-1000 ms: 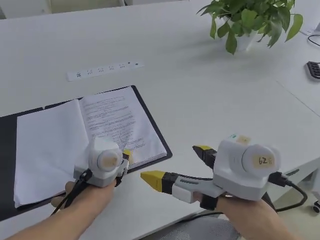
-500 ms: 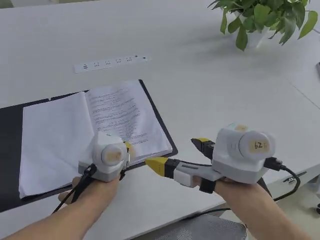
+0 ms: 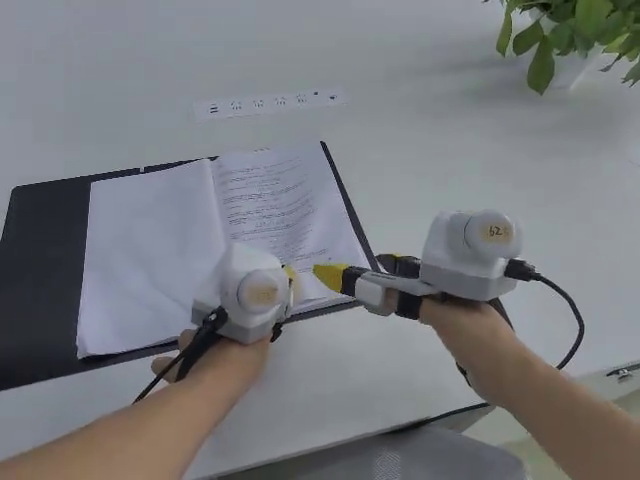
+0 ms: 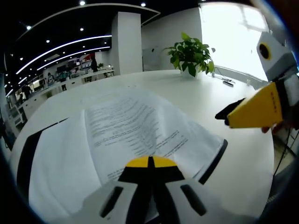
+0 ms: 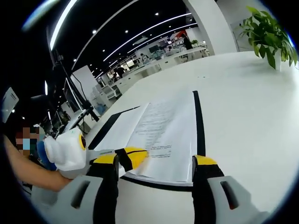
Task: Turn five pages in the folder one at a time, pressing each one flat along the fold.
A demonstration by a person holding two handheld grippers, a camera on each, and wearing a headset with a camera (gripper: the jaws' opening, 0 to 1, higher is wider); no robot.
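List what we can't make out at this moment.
Print on the right page: too small, blurred, every view.
Folder near edge, head view: hidden behind left gripper.
Potted plant: cut off by head view's top edge.
Whether the left gripper's shut tips touch paper: left gripper view, its own body hides the contact.

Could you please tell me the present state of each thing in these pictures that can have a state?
Folder, open, flat on the table.
Printed page, lying flat, right side of the fold.
Blank page, lying flat, left side of the fold.
Left tongs, shut, tip over the printed page's near edge.
Right tongs, open, at the folder's near edge.
Plant, upright.
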